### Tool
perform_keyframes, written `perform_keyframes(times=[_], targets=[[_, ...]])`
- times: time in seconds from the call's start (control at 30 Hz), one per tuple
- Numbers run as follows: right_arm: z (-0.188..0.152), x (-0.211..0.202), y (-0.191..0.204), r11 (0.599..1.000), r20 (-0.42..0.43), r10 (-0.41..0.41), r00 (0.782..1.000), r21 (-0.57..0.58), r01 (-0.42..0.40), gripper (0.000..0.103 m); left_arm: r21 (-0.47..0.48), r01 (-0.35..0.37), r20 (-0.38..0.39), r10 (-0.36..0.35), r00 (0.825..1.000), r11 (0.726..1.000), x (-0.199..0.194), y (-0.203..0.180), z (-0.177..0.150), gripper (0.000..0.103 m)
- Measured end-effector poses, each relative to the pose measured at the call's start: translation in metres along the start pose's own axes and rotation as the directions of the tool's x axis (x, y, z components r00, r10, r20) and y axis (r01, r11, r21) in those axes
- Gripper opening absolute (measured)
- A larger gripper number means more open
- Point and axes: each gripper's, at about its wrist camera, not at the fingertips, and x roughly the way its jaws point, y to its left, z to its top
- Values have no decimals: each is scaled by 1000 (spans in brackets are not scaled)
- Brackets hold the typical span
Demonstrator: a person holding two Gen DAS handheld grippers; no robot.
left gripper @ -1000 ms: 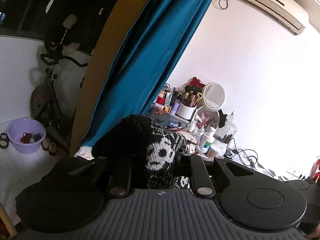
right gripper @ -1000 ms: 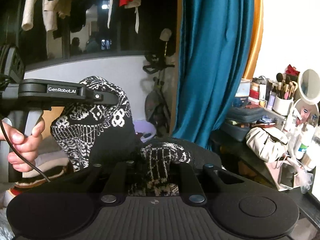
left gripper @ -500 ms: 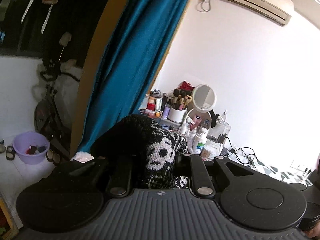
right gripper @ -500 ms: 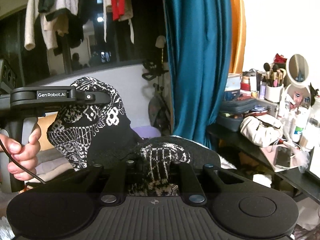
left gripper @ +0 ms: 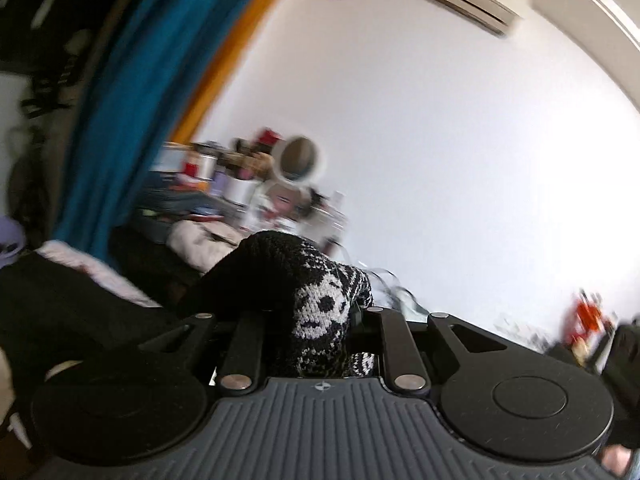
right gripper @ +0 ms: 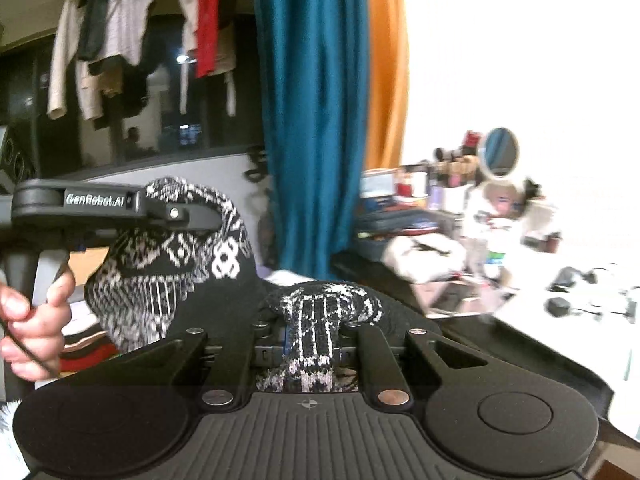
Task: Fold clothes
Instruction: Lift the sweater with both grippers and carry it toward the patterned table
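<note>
Cluttered bedroom backdrop: laundry hanging (right gripper: 120, 40) at far left, then a teal curtain (right gripper: 312, 120), then a bench (right gripper: 460, 240) loaded with makeup stuff and a round mirror (right gripper: 499, 152), all pretty blurry. Left tongs (left gripper: 316, 320) are clamped on a black-and-white knit sweater (left gripper: 296, 292), held up in the air. Right tongs (right gripper: 310, 332) are pinched on another bunch of the same sweater, which stretches across between them.

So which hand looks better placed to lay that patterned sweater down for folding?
Neither clearly. The left gripper and the right gripper are both shut on the black-and-white knit sweater, held up in the air between them. Probably they must lower it together.
</note>
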Motion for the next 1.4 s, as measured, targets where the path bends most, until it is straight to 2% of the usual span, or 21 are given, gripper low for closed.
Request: perform_keyframes(times=[0.17, 0.37, 0.47, 0.77, 0.9, 1.17, 1.4], targets=[[-5, -44, -26, 996, 40, -92, 995, 11, 92, 11, 45, 124, -37, -123, 992, 991, 13, -34, -8, 19], [-3, -53, -51, 981, 32, -180, 983, 84, 176, 11, 67, 208, -53, -205, 977, 976, 29, -44, -16, 19], [-1, -45, -53, 977, 13, -196, 980, 86, 194, 11, 78, 216, -72, -211, 975, 973, 42, -40, -14, 19], [-1, -2, -53, 969, 18, -197, 980, 153, 192, 11, 79, 179, -88, -172, 981, 981, 68, -12, -3, 19], [-3, 1, -61, 967, -9, -207, 978, 151, 206, 11, 77, 211, -102, -203, 974, 974, 81, -21, -1, 19], [-8, -19, -102, 954, 5, -262, 965, 153, 258, 11, 75, 305, -125, -294, 947, 949, 126, -75, -12, 19], [-30, -51, -190, 943, 75, -288, 955, 195, 269, 11, 103, 320, -137, -305, 943, 942, 187, -161, -31, 19]])
